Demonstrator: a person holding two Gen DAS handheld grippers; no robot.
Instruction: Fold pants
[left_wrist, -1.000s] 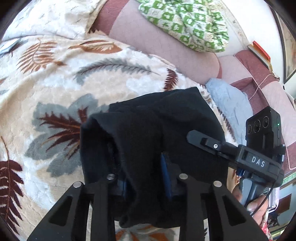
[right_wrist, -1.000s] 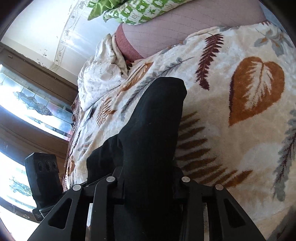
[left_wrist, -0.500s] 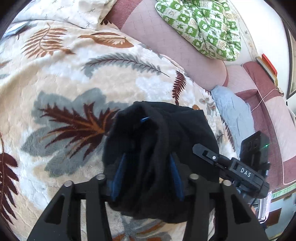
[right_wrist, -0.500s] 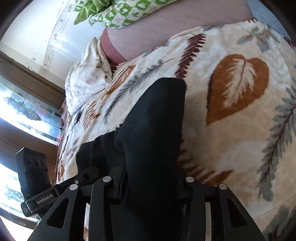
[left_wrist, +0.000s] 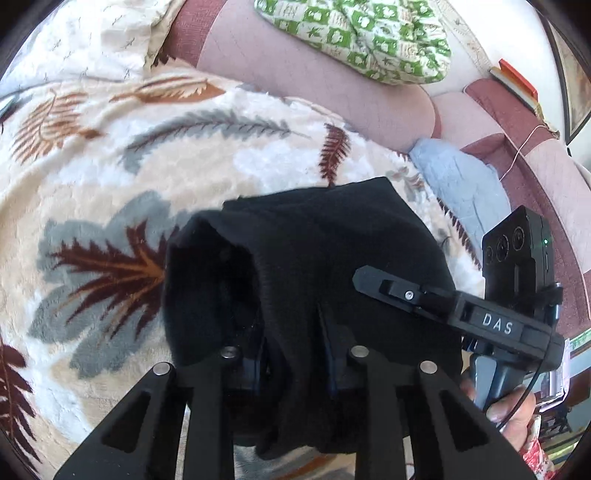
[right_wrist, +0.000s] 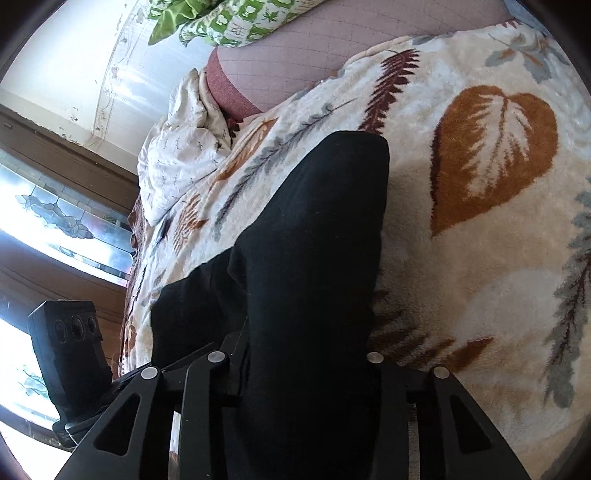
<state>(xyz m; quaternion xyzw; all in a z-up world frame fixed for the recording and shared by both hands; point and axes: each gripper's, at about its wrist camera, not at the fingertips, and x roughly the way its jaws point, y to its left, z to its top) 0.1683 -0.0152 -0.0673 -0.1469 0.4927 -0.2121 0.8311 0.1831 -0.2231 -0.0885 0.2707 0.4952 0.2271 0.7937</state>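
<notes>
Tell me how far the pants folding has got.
Done: the black pants are already doubled into a thick bundle on the leaf-print blanket. In hand: both tongs, left and right, are closing with the fabric between them. Left: laying the bundle flat and letting go.

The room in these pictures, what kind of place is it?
Probably a lived-in home sitting room or bedroom: a plush leaf-patterned blanket spread over pink quilted cushions, a green checked pillow, and a stained-glass window.

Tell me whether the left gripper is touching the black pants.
Touching. The left wrist view shows the closing left gripper with black pants fabric bunched between its fingers.
</notes>
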